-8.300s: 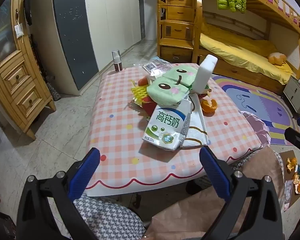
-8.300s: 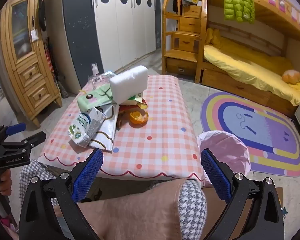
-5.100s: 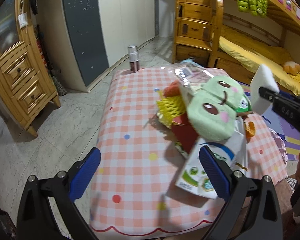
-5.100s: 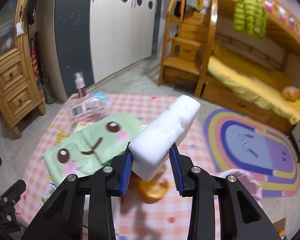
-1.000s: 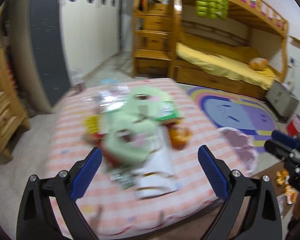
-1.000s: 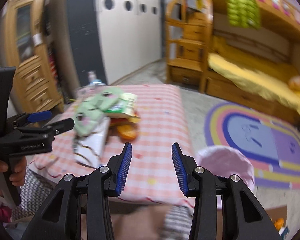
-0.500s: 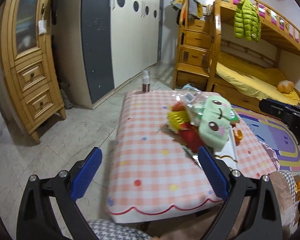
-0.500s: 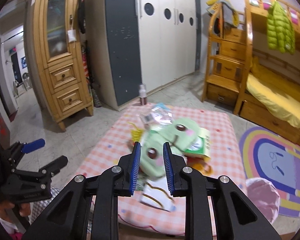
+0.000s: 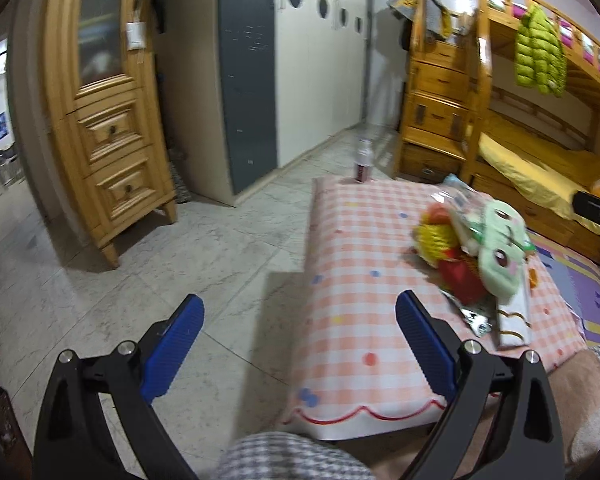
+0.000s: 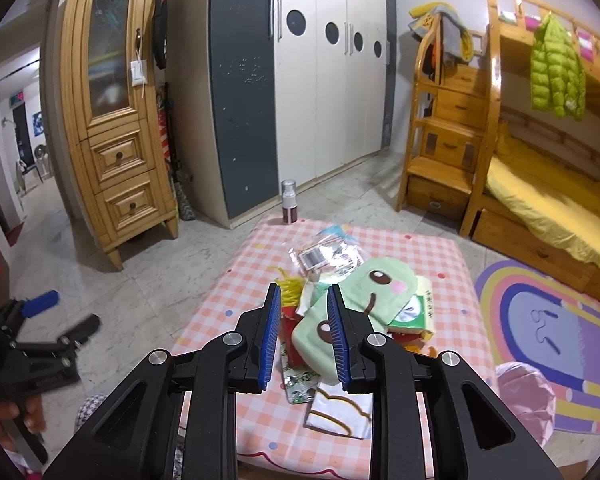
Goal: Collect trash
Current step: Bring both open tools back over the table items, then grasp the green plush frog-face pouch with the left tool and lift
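Trash pile (image 10: 340, 304) mid-table (image 10: 440, 256), bin bag (image 10: 524, 396) off right edge. Right gripper (image 10: 303, 336) above pile, jaws narrow, empty. Left gripper (image 9: 300, 344) wide, aside. Widen right before descending; take top wrapper only.

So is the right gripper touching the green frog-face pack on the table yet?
Cannot tell. In the right wrist view the right gripper overlaps the green frog-face pack, but nothing sits between its narrowly parted jaws, and depth is unclear.
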